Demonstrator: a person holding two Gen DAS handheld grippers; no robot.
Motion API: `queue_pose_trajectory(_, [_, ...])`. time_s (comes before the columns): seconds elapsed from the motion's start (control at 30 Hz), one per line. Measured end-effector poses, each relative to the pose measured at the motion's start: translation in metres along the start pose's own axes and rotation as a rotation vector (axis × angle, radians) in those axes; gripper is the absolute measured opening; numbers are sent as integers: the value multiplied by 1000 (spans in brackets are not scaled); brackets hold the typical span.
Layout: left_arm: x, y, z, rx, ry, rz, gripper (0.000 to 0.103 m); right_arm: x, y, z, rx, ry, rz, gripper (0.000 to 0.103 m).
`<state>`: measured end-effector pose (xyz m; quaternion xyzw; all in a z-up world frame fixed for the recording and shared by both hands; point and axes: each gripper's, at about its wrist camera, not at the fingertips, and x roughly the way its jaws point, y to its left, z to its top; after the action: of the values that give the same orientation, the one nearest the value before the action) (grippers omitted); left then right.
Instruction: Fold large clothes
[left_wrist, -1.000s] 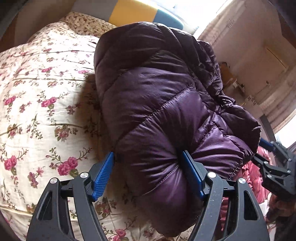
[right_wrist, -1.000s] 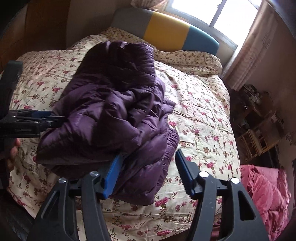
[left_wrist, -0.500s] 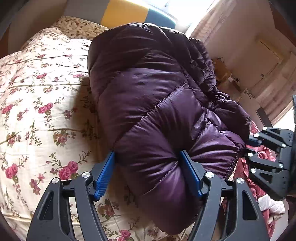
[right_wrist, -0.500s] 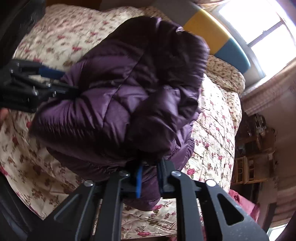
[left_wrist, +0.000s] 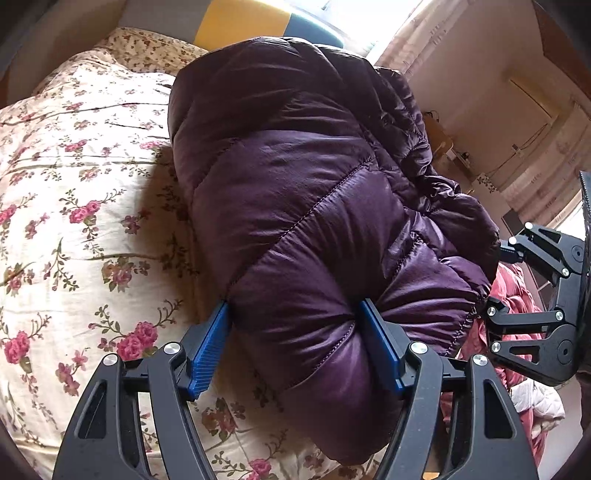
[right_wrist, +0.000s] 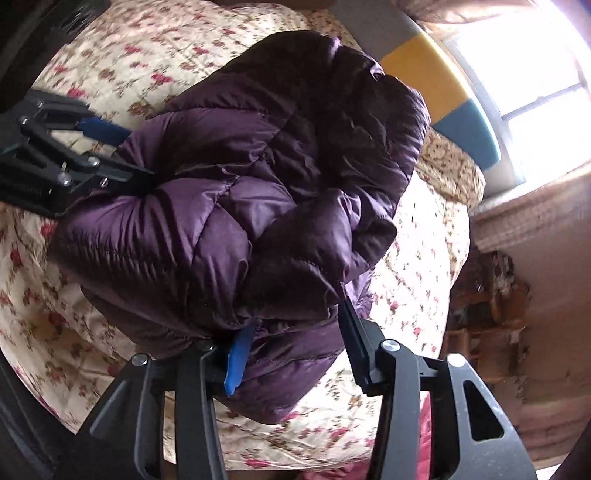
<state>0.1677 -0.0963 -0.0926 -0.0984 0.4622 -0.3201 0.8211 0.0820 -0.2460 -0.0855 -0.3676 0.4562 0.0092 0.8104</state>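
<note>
A dark purple quilted puffer jacket (left_wrist: 306, 192) lies bunched in thick folds on a floral bedspread (left_wrist: 74, 221). My left gripper (left_wrist: 295, 332) is clamped on a thick roll of the jacket's near end, and the fabric bulges between the blue pads. My right gripper (right_wrist: 291, 332) holds the jacket (right_wrist: 236, 184) at its other near corner, jaws partly apart around thick folds. Each gripper shows in the other's view: the right one (left_wrist: 535, 295) at the jacket's right edge, the left one (right_wrist: 66, 155) at its left edge.
A headboard with grey, yellow and teal panels (right_wrist: 424, 66) stands at the far end under a bright window (right_wrist: 535, 74). A pink-red quilt (left_wrist: 513, 295) lies beside the bed on the right. Cluttered wooden shelves (right_wrist: 487, 306) stand by the wall.
My right gripper went from open around the jacket's corner to pinched tight, then widened on thicker folds, while tilting. The jacket end has lifted and bunched. My left gripper keeps its hold.
</note>
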Motion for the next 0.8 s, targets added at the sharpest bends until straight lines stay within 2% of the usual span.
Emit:
queue_pose_trajectory(0.03, [0,0,1,2,1,-1,70,-1,-1,0,-3,4,-1,49])
queue_pose_trajectory(0.1, [0,1,2,-2,4,-9,70,-3,-1,-1,-12,9,-9,61])
queue_pose_trajectory(0.13, [0,2,2,-4,4,-10,70,-6,-2,-2,-12,3,-14,63])
queue_pose_trajectory(0.37, [-2,3,4,5,1,-8,70,-25,-10,-1,21,-5,48,64])
queue_pose_trajectory(0.53, [-5,3,3,13,-5,-5,69,-24,-6,13,-57,-7,34,65])
queue_pose_trajectory(0.57, [-6,3,3,19,-4,-8,67,-20,-2,16,-92,-5,25,61])
queue_pose_trajectory(0.67, [-8,3,4,21,-8,-8,67,-3,14,20,-155,28,74,21])
queue_pose_trajectory(0.7, [-10,3,4,23,-10,-9,67,1,18,19,-166,29,70,12])
queue_pose_trajectory(0.8, [-18,4,3,33,-29,-26,62,10,23,11,-177,43,81,5])
